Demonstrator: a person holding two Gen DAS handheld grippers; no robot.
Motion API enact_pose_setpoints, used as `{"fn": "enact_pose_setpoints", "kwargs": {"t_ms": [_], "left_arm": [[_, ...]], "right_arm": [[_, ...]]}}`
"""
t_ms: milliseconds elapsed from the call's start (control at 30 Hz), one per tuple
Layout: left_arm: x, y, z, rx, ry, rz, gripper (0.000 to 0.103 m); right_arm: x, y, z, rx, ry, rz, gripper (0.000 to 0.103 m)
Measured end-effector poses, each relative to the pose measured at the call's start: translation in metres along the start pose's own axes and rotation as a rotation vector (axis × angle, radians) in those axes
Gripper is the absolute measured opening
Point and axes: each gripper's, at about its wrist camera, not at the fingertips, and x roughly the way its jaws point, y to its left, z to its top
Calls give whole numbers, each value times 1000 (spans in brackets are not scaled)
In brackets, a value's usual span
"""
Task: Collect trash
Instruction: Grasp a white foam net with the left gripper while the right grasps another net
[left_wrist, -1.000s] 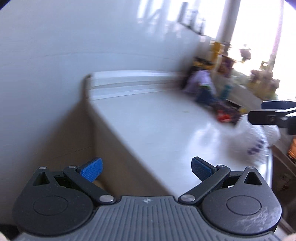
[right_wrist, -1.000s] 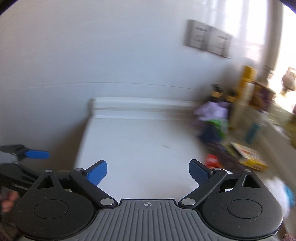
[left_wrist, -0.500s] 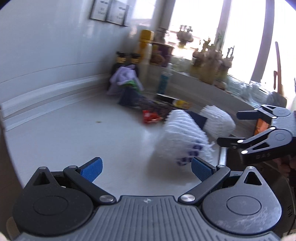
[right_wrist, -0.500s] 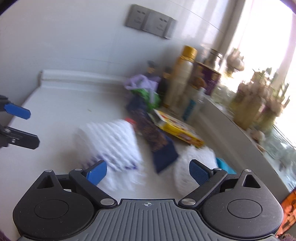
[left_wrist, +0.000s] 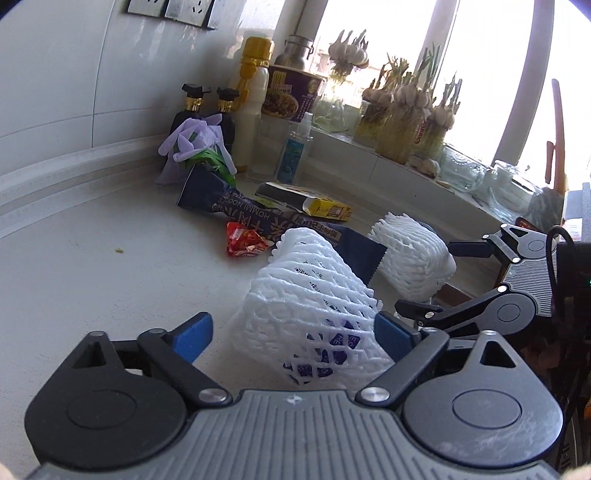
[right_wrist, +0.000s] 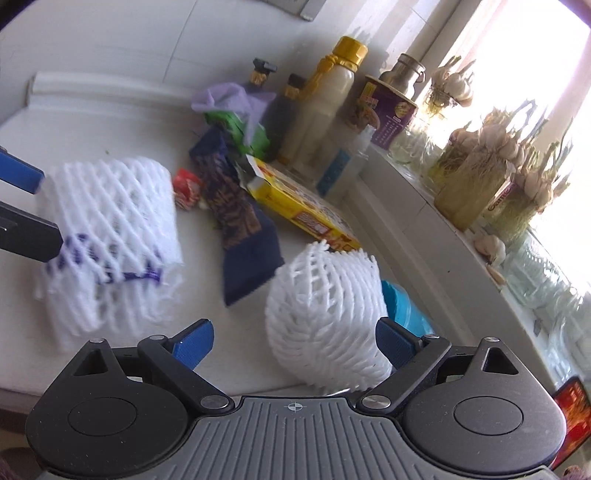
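The left gripper (left_wrist: 293, 334), jaws just narrowing yet still spread, straddles a white foam mesh sleeve with purple print (left_wrist: 310, 295) on the white countertop (left_wrist: 110, 280), while the right gripper (right_wrist: 294, 341) gapes around a second, plain white foam mesh sleeve (right_wrist: 325, 317), with a dark blue snack wrapper (right_wrist: 240, 214) and a yellow cardboard box (right_wrist: 303, 206) just beyond.

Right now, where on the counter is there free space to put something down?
The counter is bare on the left, between the wall ledge, the red wrapper and the near foam net. Around the bottles and the yellow box it is crowded.
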Motion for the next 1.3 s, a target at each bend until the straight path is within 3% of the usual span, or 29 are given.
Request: {"fn": "enact_pose_setpoints", "kwargs": {"t_ms": [67, 133, 233, 333, 400, 500, 567, 667, 1300], "left_arm": [[3, 0, -1, -6, 3, 8, 78], [5, 0, -2, -10, 3, 15, 75], [6, 0, -3, -10, -6, 27, 66], [4, -1, -5, 6, -22, 42, 49], [2, 0, -6, 7, -33, 48, 39], [-1, 3, -5, -7, -39, 38, 27], [-4, 5, -5, -18, -46, 33, 20], [-12, 6, -4, -26, -70, 29, 17], [-69, 35, -5, -110, -163, 26, 16]], "right_arm": [[5, 1, 1, -24, 0, -24, 95], [9, 1, 3, -46, 0, -47, 92], [13, 3, 5, -68, 2, -87, 81], [17, 5, 6, -72, 8, -144, 61], [19, 5, 7, -61, 20, -161, 41], [18, 5, 8, -39, 17, -165, 28], [15, 6, 10, -38, 12, -176, 25], [7, 8, 14, -33, -4, -179, 24], [-48, 31, 51, -9, -112, -172, 24]]}}
